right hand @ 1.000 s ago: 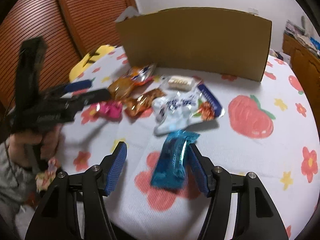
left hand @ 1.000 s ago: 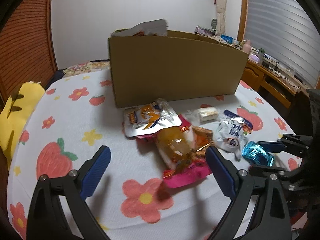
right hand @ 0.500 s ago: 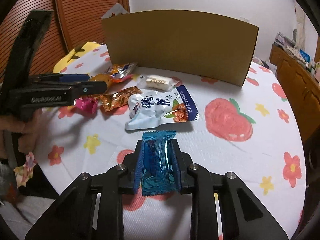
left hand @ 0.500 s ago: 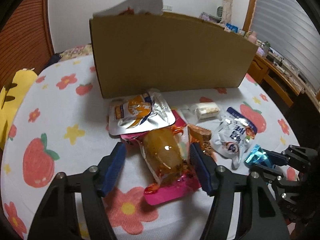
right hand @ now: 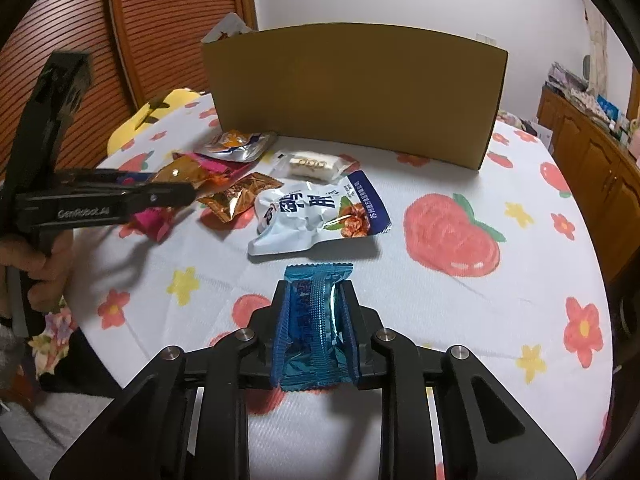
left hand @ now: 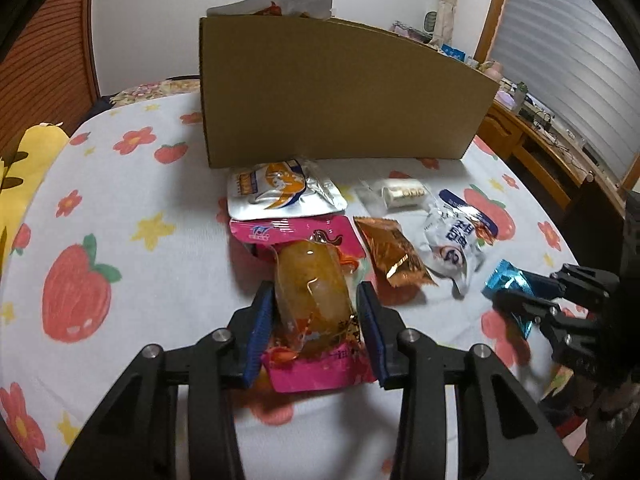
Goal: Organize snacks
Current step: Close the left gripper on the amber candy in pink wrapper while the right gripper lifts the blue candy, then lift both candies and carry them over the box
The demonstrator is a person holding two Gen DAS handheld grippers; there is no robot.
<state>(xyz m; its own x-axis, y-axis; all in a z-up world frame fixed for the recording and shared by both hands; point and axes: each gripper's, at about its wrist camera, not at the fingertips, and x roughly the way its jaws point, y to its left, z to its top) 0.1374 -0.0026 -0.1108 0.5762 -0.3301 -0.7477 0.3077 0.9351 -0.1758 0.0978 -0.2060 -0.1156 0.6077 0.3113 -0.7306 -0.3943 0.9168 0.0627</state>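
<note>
My left gripper (left hand: 314, 306) is shut on a clear orange snack pack (left hand: 310, 284), which lies over a pink packet (left hand: 316, 372). My right gripper (right hand: 314, 308) is shut on a blue foil packet (right hand: 312, 322), held just above the cloth. That blue packet also shows in the left wrist view (left hand: 506, 286). A cardboard box (left hand: 332, 92) stands behind the snacks. On the cloth lie a silver pouch (left hand: 276, 194), a copper wrapper (left hand: 394, 254), a white-blue pouch (right hand: 316, 214) and a small clear-wrapped white snack (right hand: 312, 164).
The round table has a white cloth with strawberries and flowers (right hand: 452, 236). A yellow cushion (left hand: 24, 160) sits at the left edge. A wooden cabinet (right hand: 592, 152) stands at the right. A pouch (left hand: 288, 0) sticks out of the box.
My left gripper moved forward and closed from wide open onto the orange pack. My right gripper closed on the blue packet and lifted it slightly.
</note>
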